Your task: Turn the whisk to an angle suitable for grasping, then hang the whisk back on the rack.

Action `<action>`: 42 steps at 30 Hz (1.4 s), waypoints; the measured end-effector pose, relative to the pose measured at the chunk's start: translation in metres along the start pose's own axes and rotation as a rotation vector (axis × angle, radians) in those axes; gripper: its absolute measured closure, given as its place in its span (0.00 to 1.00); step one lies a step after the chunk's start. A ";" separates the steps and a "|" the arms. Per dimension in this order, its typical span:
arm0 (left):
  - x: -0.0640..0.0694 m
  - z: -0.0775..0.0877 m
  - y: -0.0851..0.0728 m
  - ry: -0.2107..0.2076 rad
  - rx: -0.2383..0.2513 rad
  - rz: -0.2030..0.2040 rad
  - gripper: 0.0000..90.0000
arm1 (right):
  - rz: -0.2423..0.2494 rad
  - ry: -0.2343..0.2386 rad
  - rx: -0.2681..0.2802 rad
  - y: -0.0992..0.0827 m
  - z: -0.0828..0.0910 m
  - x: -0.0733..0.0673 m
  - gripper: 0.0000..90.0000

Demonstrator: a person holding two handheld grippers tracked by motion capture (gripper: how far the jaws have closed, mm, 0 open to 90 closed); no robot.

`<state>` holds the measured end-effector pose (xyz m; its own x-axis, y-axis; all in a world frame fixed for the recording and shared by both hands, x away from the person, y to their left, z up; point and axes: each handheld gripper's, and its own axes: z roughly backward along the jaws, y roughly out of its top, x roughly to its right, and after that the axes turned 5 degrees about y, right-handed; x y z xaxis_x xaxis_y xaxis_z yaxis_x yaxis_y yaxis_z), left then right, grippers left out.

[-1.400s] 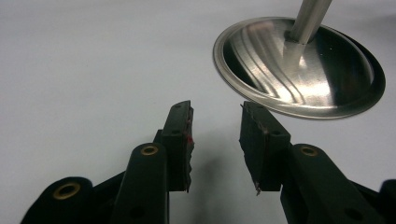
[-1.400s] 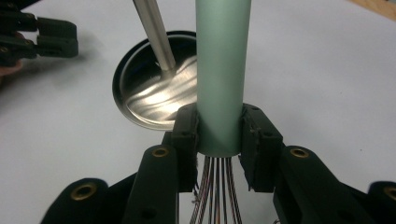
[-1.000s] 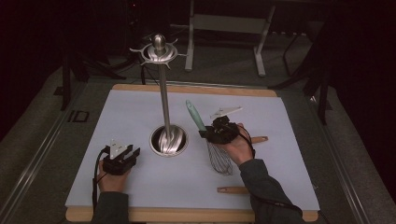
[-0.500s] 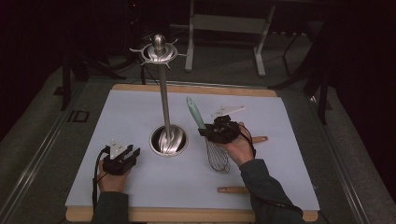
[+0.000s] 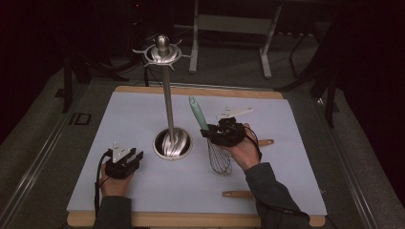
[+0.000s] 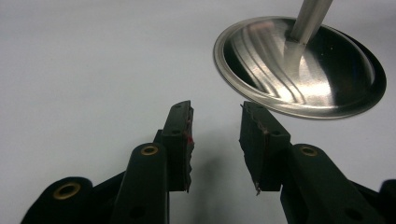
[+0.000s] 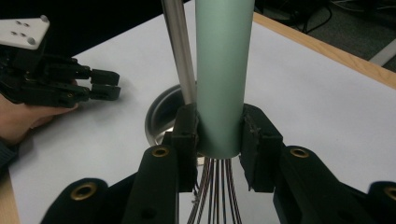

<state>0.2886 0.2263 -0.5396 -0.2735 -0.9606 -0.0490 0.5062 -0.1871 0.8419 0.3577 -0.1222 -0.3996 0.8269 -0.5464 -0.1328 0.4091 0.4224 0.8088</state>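
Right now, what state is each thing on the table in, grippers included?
whisk: gripped at its green handle, handle raised, wire end low over the mat.
right gripper: shut on the whisk handle.
left gripper: open, nothing between the jaws, beside the stand's base.
utensil stand: upright, hooks at the top bare.
two wooden handles: lying flat on the mat.
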 end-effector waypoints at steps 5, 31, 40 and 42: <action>0.000 0.000 0.000 0.000 -0.003 -0.002 0.71 | 0.003 0.002 0.011 0.004 0.003 -0.001 0.77; 0.000 0.000 0.000 0.000 -0.001 -0.006 0.72 | 0.028 0.019 0.078 0.022 0.018 -0.010 0.77; 0.000 0.000 0.000 0.001 0.000 -0.008 0.72 | 0.042 0.032 0.106 0.028 0.024 -0.015 0.77; 0.000 0.000 0.000 0.002 -0.001 -0.008 0.72 | 0.042 0.036 0.108 0.029 0.025 -0.015 0.77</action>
<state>0.2885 0.2259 -0.5396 -0.2761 -0.9595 -0.0567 0.5047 -0.1949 0.8410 0.3477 -0.1196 -0.3601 0.8567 -0.5026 -0.1160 0.3309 0.3629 0.8711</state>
